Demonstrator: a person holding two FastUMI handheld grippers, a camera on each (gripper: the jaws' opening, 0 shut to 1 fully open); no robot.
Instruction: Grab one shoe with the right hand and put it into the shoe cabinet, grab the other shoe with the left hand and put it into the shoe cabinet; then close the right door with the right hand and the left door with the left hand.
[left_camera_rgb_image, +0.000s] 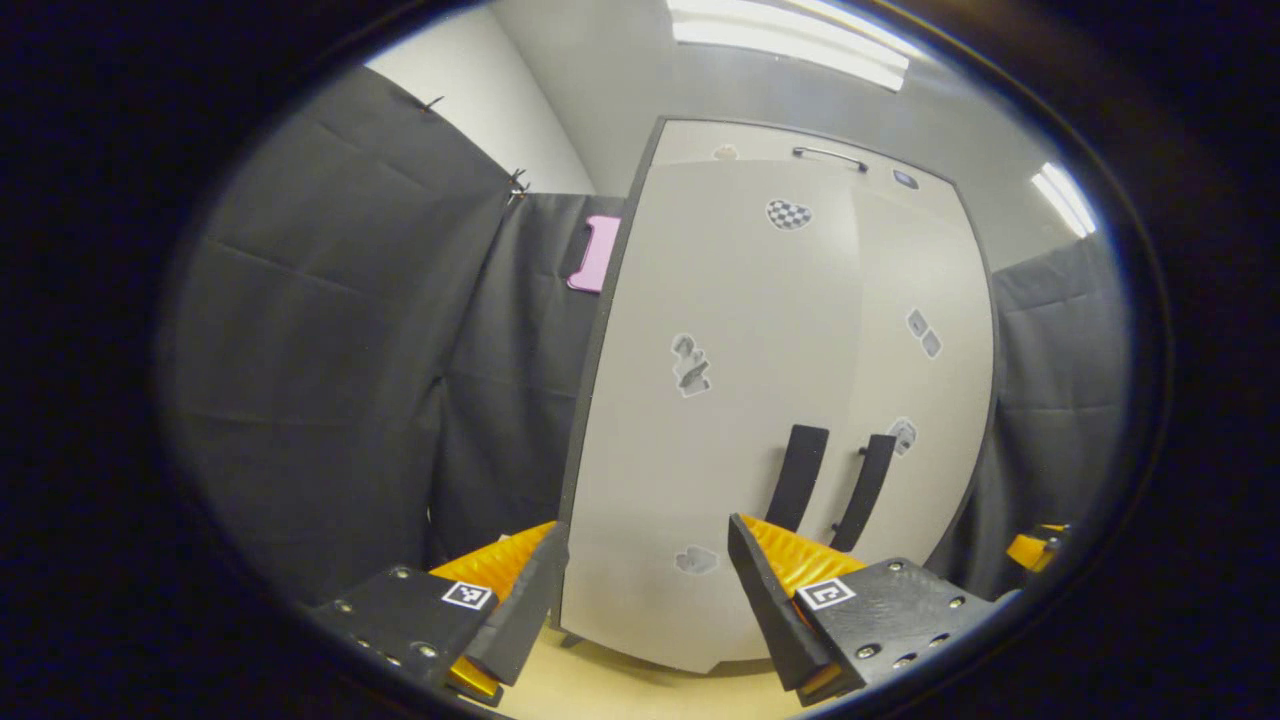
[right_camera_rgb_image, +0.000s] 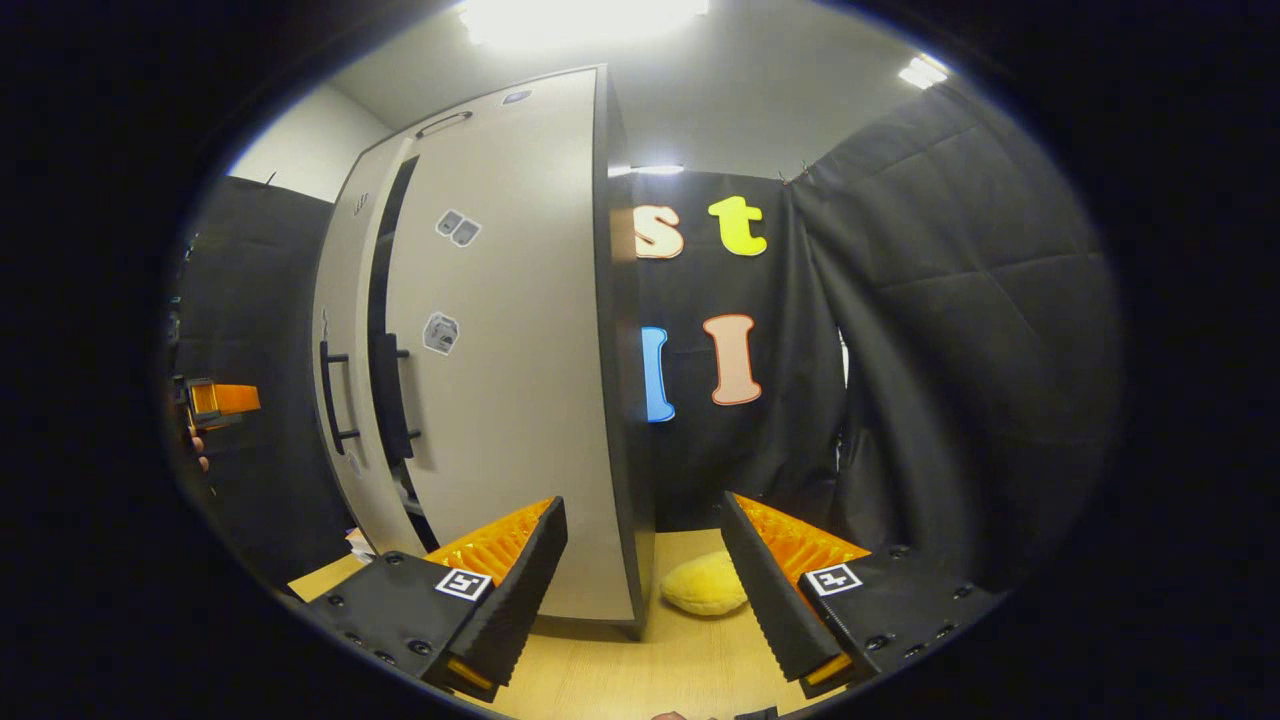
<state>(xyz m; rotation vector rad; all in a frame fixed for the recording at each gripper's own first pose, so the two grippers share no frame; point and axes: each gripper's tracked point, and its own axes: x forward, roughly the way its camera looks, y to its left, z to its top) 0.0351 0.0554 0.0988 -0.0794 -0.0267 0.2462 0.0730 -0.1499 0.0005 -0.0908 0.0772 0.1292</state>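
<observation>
The shoe cabinet (left_camera_rgb_image: 780, 400) stands upright on a pale wooden floor (left_camera_rgb_image: 620, 690) inside a booth hung with black cloth (left_camera_rgb_image: 330, 350), seen head-on in the left gripper view. The left tongs (left_camera_rgb_image: 648, 585) sit spread wide and hold nothing, their two fingers framing the lower part of the left door (left_camera_rgb_image: 700, 420), which lies straight ahead of them and apart from both tips. Two dark vertical handles (left_camera_rgb_image: 830, 485) stand side by side near the seam between the doors, just above and beyond the inner finger. Small stickers (left_camera_rgb_image: 690, 365) dot the door fronts, and a pink object (left_camera_rgb_image: 596, 254) hangs on the cloth beside the cabinet's upper left edge.

In the right gripper view, the right tongs (right_camera_rgb_image: 645, 560) are likewise spread and empty, pointed at the cabinet's front right corner. The right door (right_camera_rgb_image: 510, 340) lies ahead and to the left of them, with a narrow dark gap (right_camera_rgb_image: 378, 300) showing between it and the left door. A yellow soft object (right_camera_rgb_image: 706, 584) rests on the floor just beside the cabinet's corner, between the two fingers and beyond their tips; whether it is a shoe cannot be told. At the far left edge of this view the other gripper appears, held by a hand (right_camera_rgb_image: 200, 450).
</observation>
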